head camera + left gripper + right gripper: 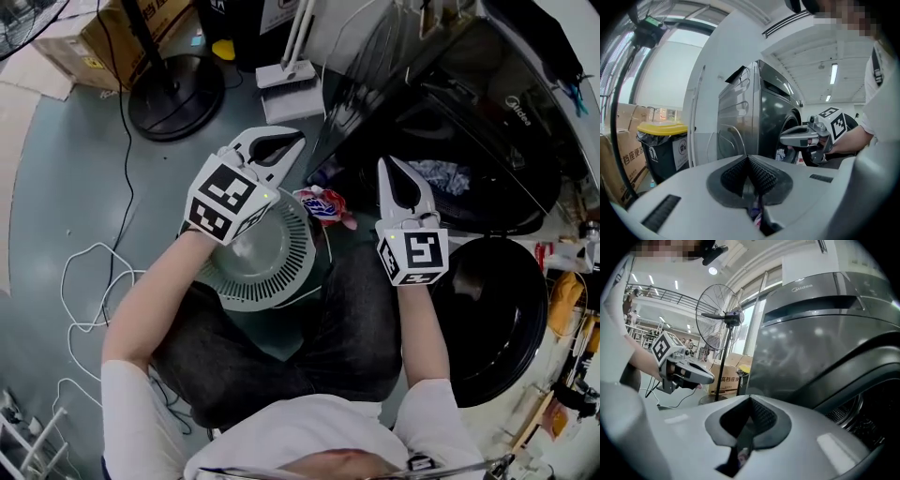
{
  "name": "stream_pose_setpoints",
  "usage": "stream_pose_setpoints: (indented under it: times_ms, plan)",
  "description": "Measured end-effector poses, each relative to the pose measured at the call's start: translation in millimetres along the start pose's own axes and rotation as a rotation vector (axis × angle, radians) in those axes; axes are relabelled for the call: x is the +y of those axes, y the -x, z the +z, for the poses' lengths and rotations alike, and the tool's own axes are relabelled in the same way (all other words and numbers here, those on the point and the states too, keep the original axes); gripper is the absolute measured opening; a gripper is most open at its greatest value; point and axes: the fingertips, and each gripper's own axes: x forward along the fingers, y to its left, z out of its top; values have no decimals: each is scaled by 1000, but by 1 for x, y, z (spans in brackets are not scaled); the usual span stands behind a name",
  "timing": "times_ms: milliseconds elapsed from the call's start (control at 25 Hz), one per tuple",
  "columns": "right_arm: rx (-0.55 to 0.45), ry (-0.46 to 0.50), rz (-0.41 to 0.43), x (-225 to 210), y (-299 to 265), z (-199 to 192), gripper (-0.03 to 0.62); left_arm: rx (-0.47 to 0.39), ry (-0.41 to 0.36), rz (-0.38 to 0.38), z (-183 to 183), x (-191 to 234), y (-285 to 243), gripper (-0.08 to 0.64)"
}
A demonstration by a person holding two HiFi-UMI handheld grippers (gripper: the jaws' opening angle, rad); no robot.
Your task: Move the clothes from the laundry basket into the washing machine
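A round white laundry basket point(298, 246) stands in front of the person's knees, and its inside looks bare. A red, white and blue garment point(323, 204) lies at its right rim, between the two grippers. My left gripper point(286, 139) hovers over the basket's far edge with its jaws shut. No cloth shows at its tips point(749, 159); only a coloured scrap shows through the slit below. My right gripper point(392, 167) is shut too and points at the dark washing machine point(469, 94). In the machine's drum lie pale clothes point(441, 175).
The washer's round door point(492, 314) hangs open at the right, beside my right arm. A standing fan's base point(175, 94) and cardboard boxes point(112, 33) are at the far left. A white cable point(89, 281) trails on the floor. A yellow-lidded bin point(663, 129) stands left of the machine.
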Motion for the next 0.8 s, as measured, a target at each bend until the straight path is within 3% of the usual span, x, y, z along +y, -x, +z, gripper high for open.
stream_pose_setpoints:
  times_ms: [280, 560, 800]
  plan:
    - [-52, 5, 93, 24, -23, 23, 11, -39, -5, 76, 23, 18, 26, 6]
    - [-73, 1, 179, 55, -47, 34, 11, 9, 10, 152, -11, 28, 64, 6]
    - [-109, 12, 249, 83, -69, 48, 11, -14, -2, 214, -21, 39, 88, 6]
